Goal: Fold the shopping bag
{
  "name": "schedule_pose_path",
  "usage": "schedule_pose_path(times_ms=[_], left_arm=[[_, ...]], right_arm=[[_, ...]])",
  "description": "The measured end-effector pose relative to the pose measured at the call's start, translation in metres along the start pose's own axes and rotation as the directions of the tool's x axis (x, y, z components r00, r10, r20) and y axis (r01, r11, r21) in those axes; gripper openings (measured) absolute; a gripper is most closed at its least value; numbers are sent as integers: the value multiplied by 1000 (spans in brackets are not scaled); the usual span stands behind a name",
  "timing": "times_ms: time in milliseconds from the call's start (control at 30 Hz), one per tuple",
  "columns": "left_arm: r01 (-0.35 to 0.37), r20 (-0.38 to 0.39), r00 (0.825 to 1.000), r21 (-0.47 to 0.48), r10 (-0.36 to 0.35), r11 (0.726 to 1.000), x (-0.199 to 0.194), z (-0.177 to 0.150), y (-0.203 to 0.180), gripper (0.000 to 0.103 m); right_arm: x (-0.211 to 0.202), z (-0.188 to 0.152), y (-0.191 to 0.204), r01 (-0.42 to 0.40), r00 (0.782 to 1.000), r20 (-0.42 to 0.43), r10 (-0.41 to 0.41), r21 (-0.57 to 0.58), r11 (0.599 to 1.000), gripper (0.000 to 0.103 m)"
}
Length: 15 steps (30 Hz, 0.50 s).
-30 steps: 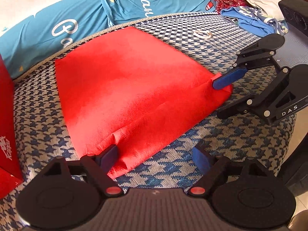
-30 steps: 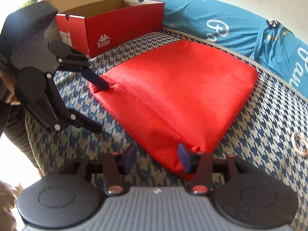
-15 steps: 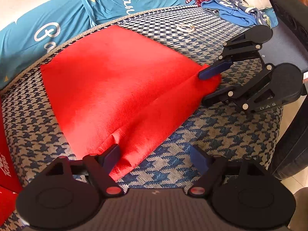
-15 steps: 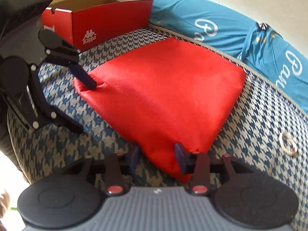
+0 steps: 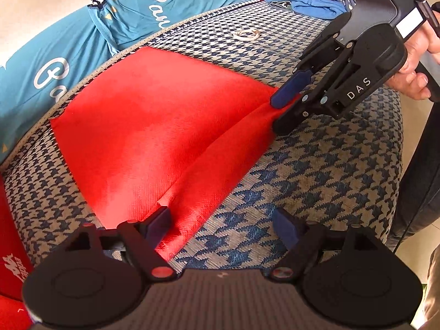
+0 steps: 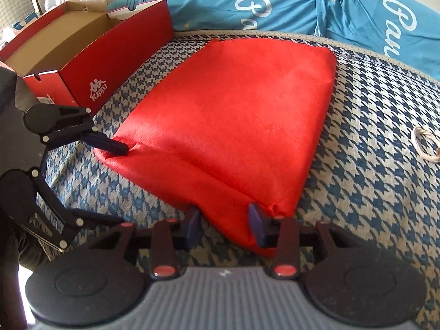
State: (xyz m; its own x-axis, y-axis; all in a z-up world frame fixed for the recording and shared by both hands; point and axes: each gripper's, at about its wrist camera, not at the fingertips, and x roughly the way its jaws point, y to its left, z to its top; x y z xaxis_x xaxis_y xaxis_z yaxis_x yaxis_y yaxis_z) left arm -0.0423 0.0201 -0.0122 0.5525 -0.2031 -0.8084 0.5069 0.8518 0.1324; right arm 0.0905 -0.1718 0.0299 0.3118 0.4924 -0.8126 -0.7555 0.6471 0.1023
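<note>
Two grippers sit at the near corners of the red bag [image 6: 233, 115], which lies flat on the checked cushion [image 6: 371, 192]. Our left gripper [image 5: 220, 222] gapes wide, one finger on the fabric, nothing pinched. Our right gripper [image 6: 224, 221] has just been closing, its jaws partly shut with the bag's corner between them; we cannot tell if the pads press it. Farther back stand a red shoebox [image 6: 90, 63] and blue cloth [image 6: 302, 0]

Both wrist views close, angled down; share red bag [image 5: 154, 126], from opposite corners.
</note>
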Motion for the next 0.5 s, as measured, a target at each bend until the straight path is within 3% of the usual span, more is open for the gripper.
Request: schedule_pose_path(times_ms=[367, 467, 500], left_arm=[[56, 13, 998, 16, -57, 998, 0, -2, 11, 81], [61, 11, 998, 23, -61, 998, -1, 0, 16, 67], [51, 16, 999, 27, -51, 998, -2, 0, 17, 56]], right_arm=[[0, 6, -6, -40, 999, -22, 40, 41, 998, 37], [-1, 5, -6, -42, 999, -22, 43, 39, 998, 37], [-1, 5, -5, -42, 999, -22, 43, 38, 998, 37]])
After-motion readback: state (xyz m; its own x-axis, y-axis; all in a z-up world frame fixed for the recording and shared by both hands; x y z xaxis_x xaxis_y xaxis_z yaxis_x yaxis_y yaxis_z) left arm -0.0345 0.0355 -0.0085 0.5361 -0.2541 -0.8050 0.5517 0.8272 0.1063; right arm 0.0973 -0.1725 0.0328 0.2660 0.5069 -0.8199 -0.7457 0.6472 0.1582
